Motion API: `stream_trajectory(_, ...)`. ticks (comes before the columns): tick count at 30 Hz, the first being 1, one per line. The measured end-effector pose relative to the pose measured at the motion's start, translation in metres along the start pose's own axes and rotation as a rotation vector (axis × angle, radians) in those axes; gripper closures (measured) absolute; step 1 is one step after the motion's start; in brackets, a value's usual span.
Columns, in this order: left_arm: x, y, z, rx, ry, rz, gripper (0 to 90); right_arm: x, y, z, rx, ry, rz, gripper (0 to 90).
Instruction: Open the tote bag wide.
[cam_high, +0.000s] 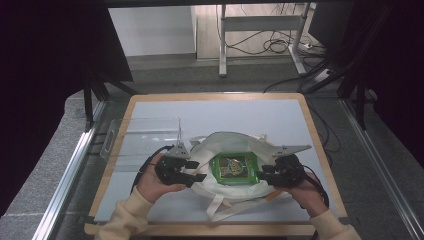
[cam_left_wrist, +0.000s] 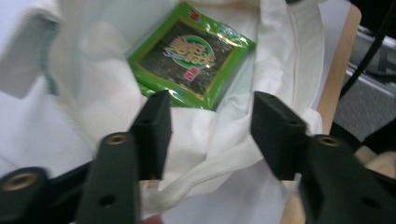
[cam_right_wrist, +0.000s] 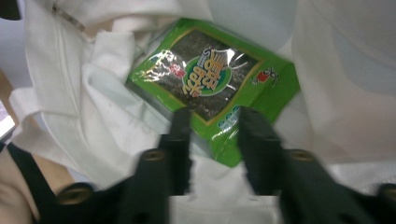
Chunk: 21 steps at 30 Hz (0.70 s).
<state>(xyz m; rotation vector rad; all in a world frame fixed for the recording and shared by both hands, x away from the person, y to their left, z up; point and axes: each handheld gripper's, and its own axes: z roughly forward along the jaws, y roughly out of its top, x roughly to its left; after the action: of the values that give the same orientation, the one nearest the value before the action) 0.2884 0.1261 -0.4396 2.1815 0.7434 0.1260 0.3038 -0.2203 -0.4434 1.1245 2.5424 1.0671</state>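
A white cloth tote bag (cam_high: 220, 187) is spread flat on the table (cam_high: 150, 107), mouth held wide. A green seaweed snack packet (cam_high: 233, 167) is seen lying inside the bag, near the middle of the opening.

Left claw (cam_high: 196, 172) is positioned at the bag's left edge, held in the left hand (cam_high: 155, 182). In the left gripper view the jaws are set well apart – a fold of the bag's rim (cam_left_wrist: 205, 154) is seen between them, but contact with either pad cannot be told. The packet (cam_left_wrist: 191, 58) sits beyond the jaws, not touched.

Right claw (cam_high: 264, 174) is positioned at the bag's right edge, held in the right hand (cam_high: 302, 192). In the right gripper view the jaws are parted moderately, tips at the near edge of the packet (cam_right_wrist: 212, 77) – whether the packet edge is actually pinched cannot be told; the frame is blurred.

A clear plastic bin (cam_high: 142, 142) is seen at the table's left side, just beside the left claw. Loose bag straps (cam_high: 225, 207) are trailed toward the near table edge.
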Motion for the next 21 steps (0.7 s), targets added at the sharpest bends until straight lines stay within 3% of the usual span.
stream_trajectory(4, 0.005, -0.002, -0.003, -0.001, 0.027, -0.019, 34.8, 0.003, 0.005, 0.002, -0.017, -0.037, 0.027, 40.6)
stream_trajectory(10, 0.011, -0.005, -0.005, -0.009, 0.029, -0.039, 33.0, 0.009, 0.013, 0.010, -0.013, -0.061, 0.054, 30.1)
stream_trajectory(21, 0.016, -0.007, -0.015, -0.034, 0.049, -0.050, 32.1, 0.008, 0.019, 0.023, 0.030, -0.091, 0.101, 25.8)
